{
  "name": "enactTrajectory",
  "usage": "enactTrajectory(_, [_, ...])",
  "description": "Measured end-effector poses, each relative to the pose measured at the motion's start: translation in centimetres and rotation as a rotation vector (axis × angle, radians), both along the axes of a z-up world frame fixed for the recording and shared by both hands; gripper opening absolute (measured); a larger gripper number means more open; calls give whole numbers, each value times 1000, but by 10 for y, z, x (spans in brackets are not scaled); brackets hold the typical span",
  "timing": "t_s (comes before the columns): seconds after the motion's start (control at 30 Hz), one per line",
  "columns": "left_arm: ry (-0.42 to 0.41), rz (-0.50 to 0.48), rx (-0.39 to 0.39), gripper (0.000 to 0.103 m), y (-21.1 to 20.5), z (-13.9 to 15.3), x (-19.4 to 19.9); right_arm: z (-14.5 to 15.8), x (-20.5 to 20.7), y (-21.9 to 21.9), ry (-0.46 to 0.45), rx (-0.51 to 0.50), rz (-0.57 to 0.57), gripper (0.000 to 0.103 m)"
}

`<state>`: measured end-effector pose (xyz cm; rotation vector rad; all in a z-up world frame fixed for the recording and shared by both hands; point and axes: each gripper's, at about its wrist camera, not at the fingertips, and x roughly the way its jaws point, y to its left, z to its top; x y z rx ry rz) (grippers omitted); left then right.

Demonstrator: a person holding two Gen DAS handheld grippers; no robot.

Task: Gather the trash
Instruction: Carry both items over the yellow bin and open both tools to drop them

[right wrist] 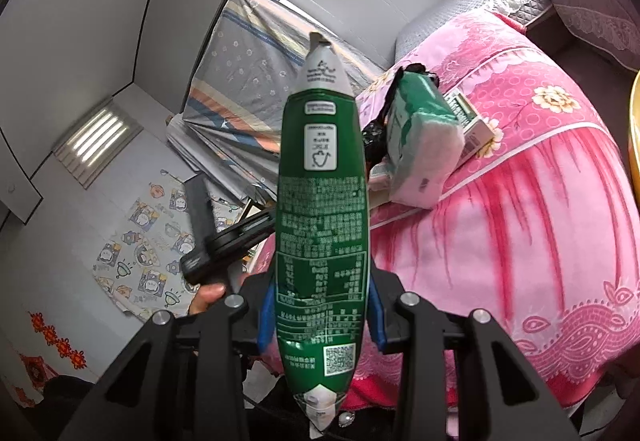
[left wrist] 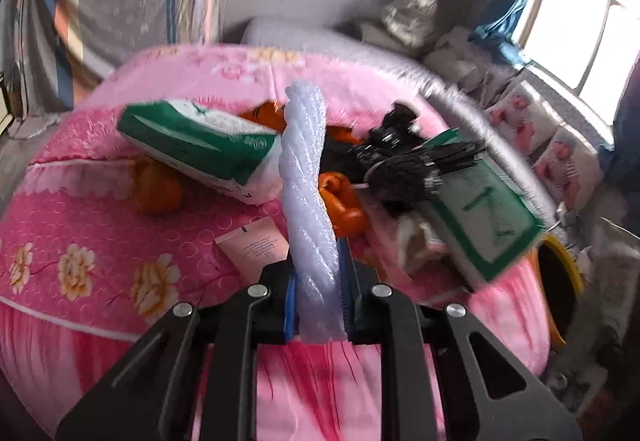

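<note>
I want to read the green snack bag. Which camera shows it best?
The right wrist view: the green bag fills the middle, print facing us, clamped in the right gripper. The left wrist view shows it blurred.

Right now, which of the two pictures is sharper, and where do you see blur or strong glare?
Right wrist view: sharper; the print on the green snack bag shows clearly, lighting is even. Left wrist view: motion blur smears the green packet and black items; the window is blown out white; the foam wrap in the left gripper stays fairly crisp.
</note>
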<state>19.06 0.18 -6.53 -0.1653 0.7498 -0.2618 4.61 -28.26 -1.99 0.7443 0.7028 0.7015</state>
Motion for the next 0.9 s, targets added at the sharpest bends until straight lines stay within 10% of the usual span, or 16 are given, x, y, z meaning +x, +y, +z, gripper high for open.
enactTrajectory(0.33, [-286,-13,-58,16,32,58,-88,3,-3,10,1,-4,11,34])
enactTrajectory(0.9, [-303,-330,-65,16,-73,92,-73,45,-35,-94,-163,-45,-345,34])
